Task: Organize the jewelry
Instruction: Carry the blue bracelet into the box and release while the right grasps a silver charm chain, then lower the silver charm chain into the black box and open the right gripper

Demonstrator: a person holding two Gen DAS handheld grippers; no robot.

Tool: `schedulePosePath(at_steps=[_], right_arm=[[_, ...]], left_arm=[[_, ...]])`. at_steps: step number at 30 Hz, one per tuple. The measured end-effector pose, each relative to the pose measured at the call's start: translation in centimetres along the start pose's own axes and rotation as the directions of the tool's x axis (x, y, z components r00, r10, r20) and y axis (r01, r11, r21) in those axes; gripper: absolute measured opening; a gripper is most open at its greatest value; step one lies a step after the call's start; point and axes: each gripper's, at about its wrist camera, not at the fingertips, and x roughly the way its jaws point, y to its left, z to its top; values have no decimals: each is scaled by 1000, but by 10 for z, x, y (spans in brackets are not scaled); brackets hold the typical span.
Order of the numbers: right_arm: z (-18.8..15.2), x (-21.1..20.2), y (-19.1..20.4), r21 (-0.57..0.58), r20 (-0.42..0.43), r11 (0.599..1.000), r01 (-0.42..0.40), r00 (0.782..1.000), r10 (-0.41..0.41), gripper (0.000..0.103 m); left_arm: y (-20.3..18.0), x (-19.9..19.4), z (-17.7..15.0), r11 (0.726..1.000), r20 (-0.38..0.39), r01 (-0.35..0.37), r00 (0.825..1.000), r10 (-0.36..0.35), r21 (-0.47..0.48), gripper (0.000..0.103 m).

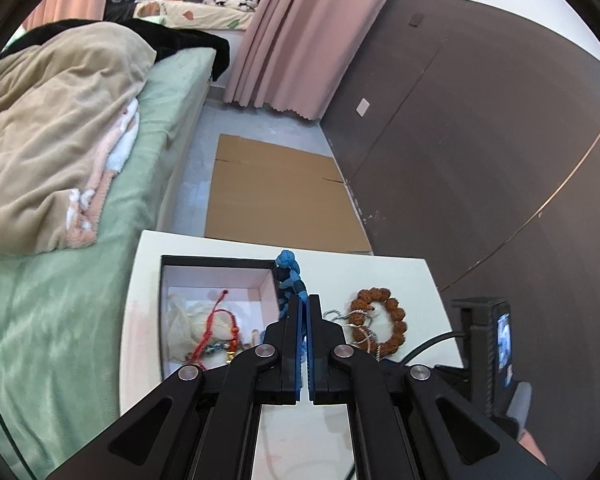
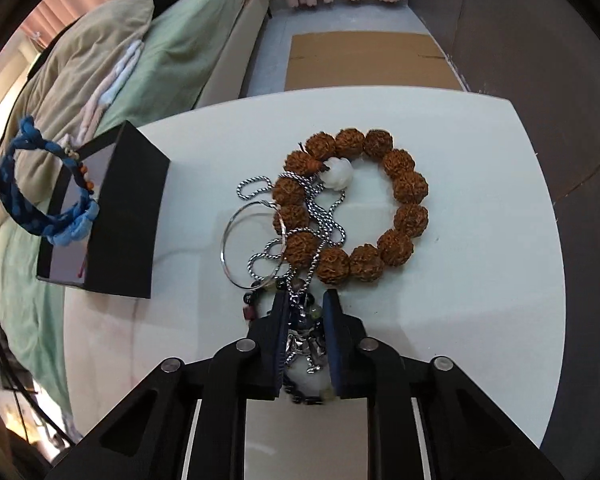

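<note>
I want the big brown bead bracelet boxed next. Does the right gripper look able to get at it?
Probably not directly: the right gripper straddles a silver pendant, and a silver chain and thin bangle lie across the brown bead bracelet's near side. Its far side lies bare.

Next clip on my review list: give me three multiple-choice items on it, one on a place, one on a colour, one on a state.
1. Where does the brown bead bracelet lie?
A. in the box
B. on the white table
C. on the bed

2. What colour is the braided bracelet in the left gripper?
A. blue
B. red
C. green

3. How does the right gripper stand?
A. shut flat, nothing between
B. parted around jewellery
C. out of view

Answers: B, it lies flat on the tabletop beside the black box; A, its cords are blue; B, silver chain and beads lie between its fingers.
</note>
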Motion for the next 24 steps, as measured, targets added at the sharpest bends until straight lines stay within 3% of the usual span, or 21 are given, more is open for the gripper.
schedulePosePath(at_steps=[10,15,17,19,20,21,24], right_arm=[[-9,-51,-14,90,155,992,-85,985,70,14],[-9,-72,-16,122,231,982,-144,966,113,14],[-7,-81,-13,122,264,978,-169,955,132,14],[-5,-90,-8,118,297,974,-193,943,151,14],[-4,-95,-4,115,313,973,-201,937,157,14],[-2,-101,0,110,328,972,-206,931,160,14],[4,-119,11,101,369,971,-216,915,165,14]], left_arm=[[27,-2,-5,1000,-9,-5,1000,5,-31,1],[44,-9,-1,994,1,44,999,-44,-101,5],[49,-12,1,992,-8,46,999,-47,-119,17],[51,-17,0,992,0,32,999,-32,-120,62],[53,-22,-1,992,17,30,999,-28,-125,70],[56,-29,-1,991,45,34,999,-28,-130,77],[59,-38,1,991,71,37,997,-28,-132,77]])
